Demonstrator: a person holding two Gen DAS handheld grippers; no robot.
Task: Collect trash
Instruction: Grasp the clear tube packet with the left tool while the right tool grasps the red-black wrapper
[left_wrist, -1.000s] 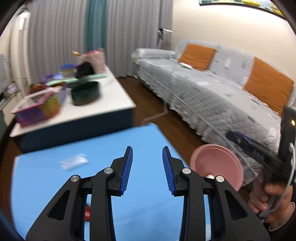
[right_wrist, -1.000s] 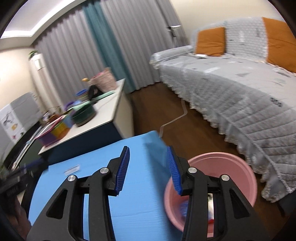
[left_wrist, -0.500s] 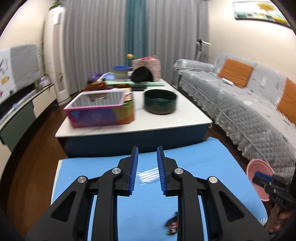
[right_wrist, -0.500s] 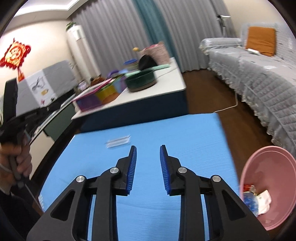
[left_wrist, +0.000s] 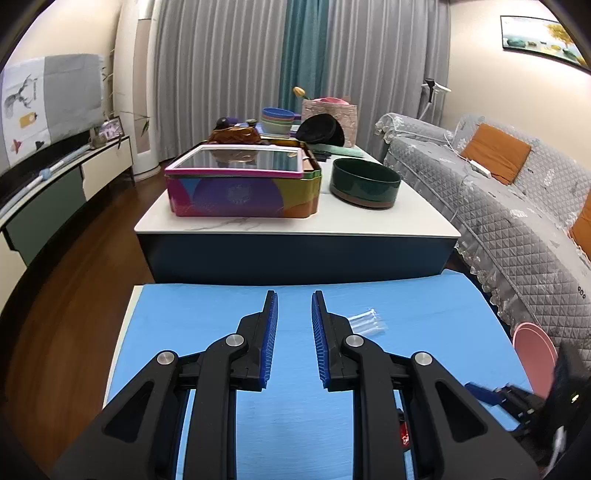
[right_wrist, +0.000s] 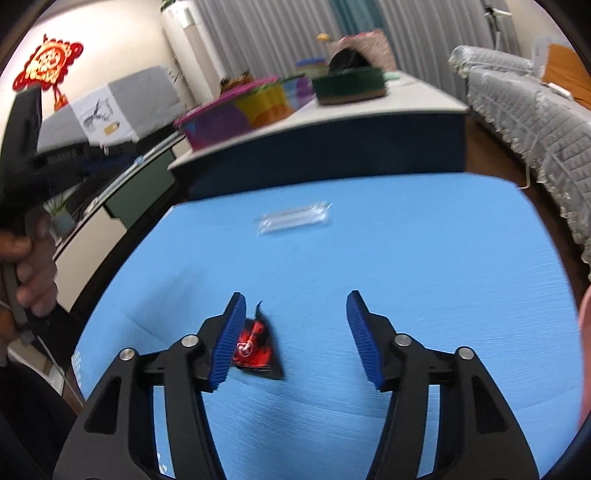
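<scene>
A red and black wrapper (right_wrist: 255, 347) lies on the blue mat (right_wrist: 406, 251), just inside the left finger of my right gripper (right_wrist: 295, 332), which is open and low over the mat. A clear plastic wrapper (right_wrist: 293, 218) lies farther up the mat; it also shows in the left wrist view (left_wrist: 367, 319), just right of my left gripper (left_wrist: 293, 332). My left gripper is open with a narrow gap and empty. The pink bin (left_wrist: 533, 354) stands off the mat's right edge. A bit of the red wrapper (left_wrist: 403, 435) peeks out behind the left gripper's right finger.
A low white table (left_wrist: 295, 225) beyond the mat carries a colourful box (left_wrist: 243, 184), a dark green bowl (left_wrist: 364, 182) and other items. A grey covered sofa (left_wrist: 517, 206) runs along the right. Wood floor lies to the left of the mat.
My right gripper has opened wide and dropped down over the red wrapper. My left gripper has swung left and settled facing the table, its jaws a little wider than half a second ago.
</scene>
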